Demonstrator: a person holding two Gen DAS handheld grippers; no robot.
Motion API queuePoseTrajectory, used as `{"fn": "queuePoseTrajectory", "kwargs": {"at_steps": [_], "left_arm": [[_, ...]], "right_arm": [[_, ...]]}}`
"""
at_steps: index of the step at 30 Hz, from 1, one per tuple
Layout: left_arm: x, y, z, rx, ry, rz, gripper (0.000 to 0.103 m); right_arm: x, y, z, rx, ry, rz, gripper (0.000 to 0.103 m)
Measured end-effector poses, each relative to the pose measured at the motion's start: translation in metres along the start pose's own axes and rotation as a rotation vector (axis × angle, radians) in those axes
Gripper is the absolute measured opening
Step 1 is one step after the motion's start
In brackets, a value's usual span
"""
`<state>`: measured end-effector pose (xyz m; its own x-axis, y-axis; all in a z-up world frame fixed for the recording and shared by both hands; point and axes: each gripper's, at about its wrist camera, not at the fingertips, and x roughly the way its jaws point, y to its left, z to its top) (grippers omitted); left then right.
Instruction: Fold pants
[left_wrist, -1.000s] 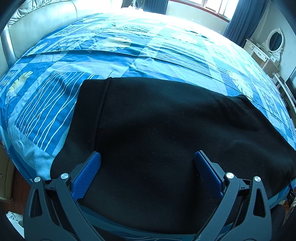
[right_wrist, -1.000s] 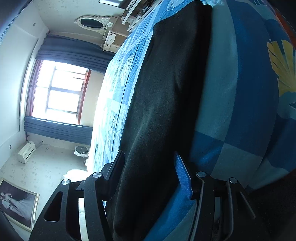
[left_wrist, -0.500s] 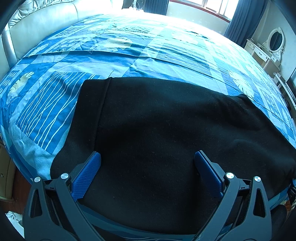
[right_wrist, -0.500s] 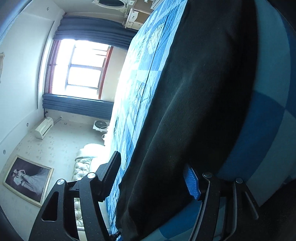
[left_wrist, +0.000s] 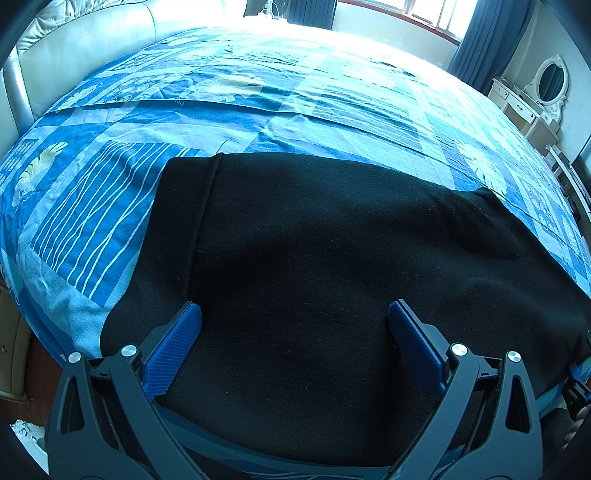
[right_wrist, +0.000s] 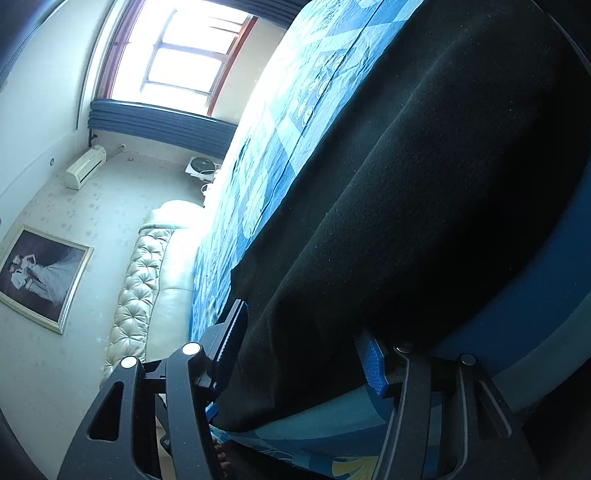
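Note:
Black pants (left_wrist: 332, 240) lie spread flat on the blue patterned bedcover (left_wrist: 258, 92), near the bed's front edge. My left gripper (left_wrist: 295, 332) hovers over their near part, jaws wide open and nothing pinched between the blue pads (left_wrist: 173, 347). In the right wrist view the picture is rolled sideways. The pants (right_wrist: 406, 184) run along the bedcover (right_wrist: 280, 122), and their near edge hangs between the fingers of my right gripper (right_wrist: 301, 350). Its jaws are closing around that edge, with a gap still showing at the pads (right_wrist: 373, 365).
A padded cream headboard (left_wrist: 74, 48) closes the bed's left side. A white dressing table with an oval mirror (left_wrist: 532, 107) stands at the far right, by blue curtains (left_wrist: 476, 40). The right wrist view shows the headboard (right_wrist: 147, 277), a framed picture (right_wrist: 40, 277) and an air conditioner (right_wrist: 85, 171).
The right gripper has slid along the pants' edge toward the headboard end and rolled; its jaws widened, then narrowed. The left gripper and the pants have stayed put.

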<state>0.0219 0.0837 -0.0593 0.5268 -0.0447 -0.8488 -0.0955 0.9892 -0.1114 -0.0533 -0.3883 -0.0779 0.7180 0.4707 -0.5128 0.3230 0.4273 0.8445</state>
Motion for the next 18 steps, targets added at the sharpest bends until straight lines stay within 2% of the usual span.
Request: {"fn": "queuePoseTrajectory", "kwargs": {"at_steps": [2, 5, 7, 11, 18], "left_arm": [[0.000, 0.000, 0.000, 0.000, 0.000, 0.000, 0.101], [0.000, 0.000, 0.000, 0.001, -0.001, 0.001, 0.101], [0.000, 0.000, 0.000, 0.002, -0.003, 0.003, 0.101], [0.000, -0.001, -0.001, 0.004, -0.004, 0.005, 0.101], [-0.001, -0.001, -0.001, 0.004, -0.001, 0.001, 0.101]], "right_arm": [[-0.005, -0.002, -0.002, -0.013, 0.015, -0.020, 0.027], [-0.013, 0.002, -0.002, -0.043, 0.028, -0.061, 0.010], [-0.016, 0.002, -0.001, -0.050, 0.039, -0.080, 0.008], [-0.008, -0.022, -0.006, 0.022, 0.089, -0.124, 0.007], [-0.011, -0.030, -0.004, 0.022, 0.095, -0.116, 0.006]]}}
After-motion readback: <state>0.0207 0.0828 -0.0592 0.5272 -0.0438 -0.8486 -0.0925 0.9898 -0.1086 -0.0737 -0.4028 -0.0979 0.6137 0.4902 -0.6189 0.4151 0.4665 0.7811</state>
